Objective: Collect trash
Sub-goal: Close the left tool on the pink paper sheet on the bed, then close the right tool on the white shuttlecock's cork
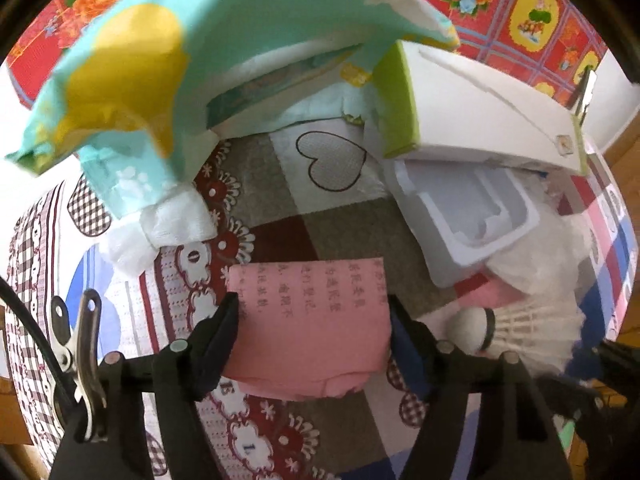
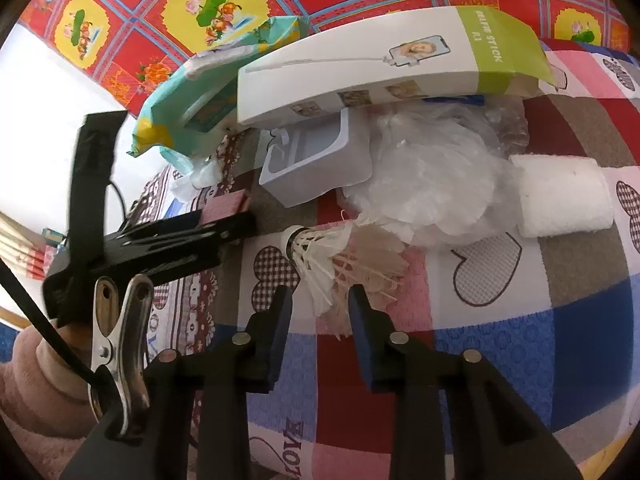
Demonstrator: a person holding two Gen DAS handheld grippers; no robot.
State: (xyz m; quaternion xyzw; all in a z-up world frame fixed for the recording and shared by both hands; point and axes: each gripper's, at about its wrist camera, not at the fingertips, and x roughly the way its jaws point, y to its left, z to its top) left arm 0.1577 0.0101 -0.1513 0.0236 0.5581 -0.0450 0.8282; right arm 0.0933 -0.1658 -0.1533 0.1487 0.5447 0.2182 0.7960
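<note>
Pink printed paper (image 1: 308, 316): folded, flat on the patchwork cloth, lower centre of the left wrist view. Shuttlecock (image 2: 340, 260): white, frayed feathers, on its side, centre of the right wrist view. White-and-green carton (image 2: 380, 76): tilted, top centre. White plastic tray (image 2: 316, 168): beneath the carton. Crumpled clear film (image 2: 428, 176): right of the tray. Teal-and-yellow wrapper (image 2: 188, 120): upper left, possibly torn open. White foam block (image 2: 564, 196): far right.

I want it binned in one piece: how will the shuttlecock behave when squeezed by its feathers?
The shuttlecock looks very light, so the right gripper could easily nudge it aside. Its feathers look thin and already frayed, so they would probably bend or snap. Lying on its side with a round cork, it may roll in an arc if pushed.
</note>
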